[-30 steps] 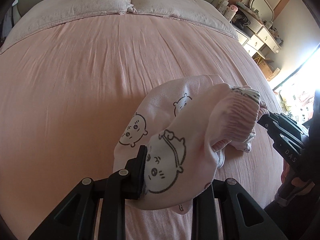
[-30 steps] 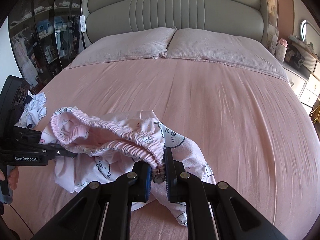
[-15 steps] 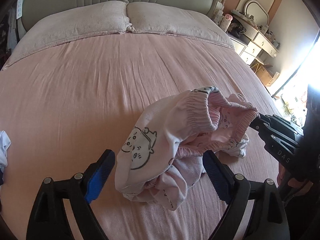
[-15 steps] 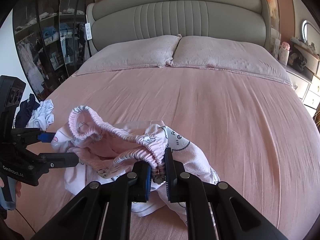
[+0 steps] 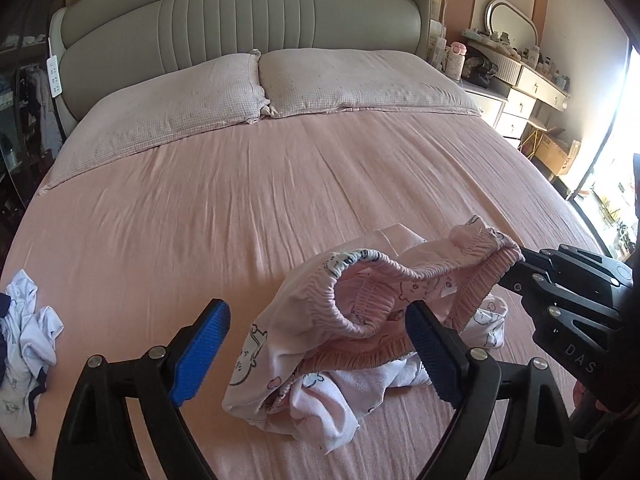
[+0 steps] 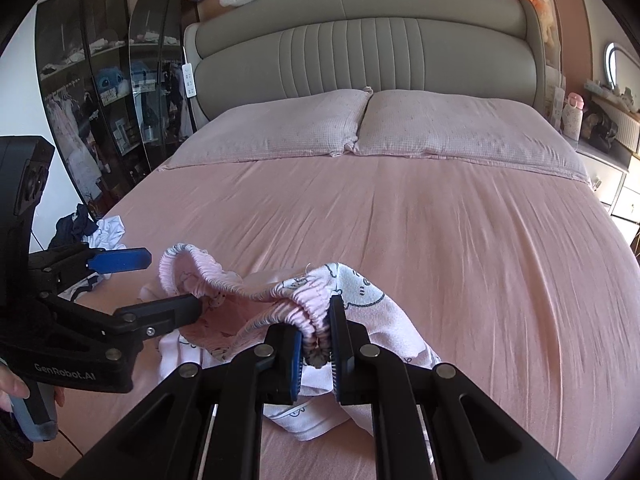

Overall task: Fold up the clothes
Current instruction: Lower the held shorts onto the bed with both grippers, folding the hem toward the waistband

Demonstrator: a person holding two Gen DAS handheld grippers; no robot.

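Pink children's pants (image 5: 260,360) with cartoon prints lie crumpled on the pink bed sheet (image 5: 280,200), their elastic waistband lifted. My right gripper (image 6: 316,332) is shut on the waistband's right end and also shows at the right edge of the left wrist view as the right gripper (image 5: 520,262). My left gripper (image 5: 314,308) is open wide, its blue pads on either side of the pants' left part. In the right wrist view the left gripper (image 6: 173,282) has its lower finger against the waistband loop of the pants (image 6: 360,292). A hand holds its handle.
A heap of white and navy clothes (image 5: 24,340) lies at the bed's left edge, seen as the heap (image 6: 92,228) from the right. Two pillows (image 5: 256,88) and a grey headboard (image 6: 360,52) are at the far end. A dresser (image 5: 520,96) stands right, a glass cabinet (image 6: 92,100) left.
My left gripper has let go of the pants, opened wide and drawn back. The pants' left side has sunk onto the sheet. The right gripper keeps its hold on the waistband.
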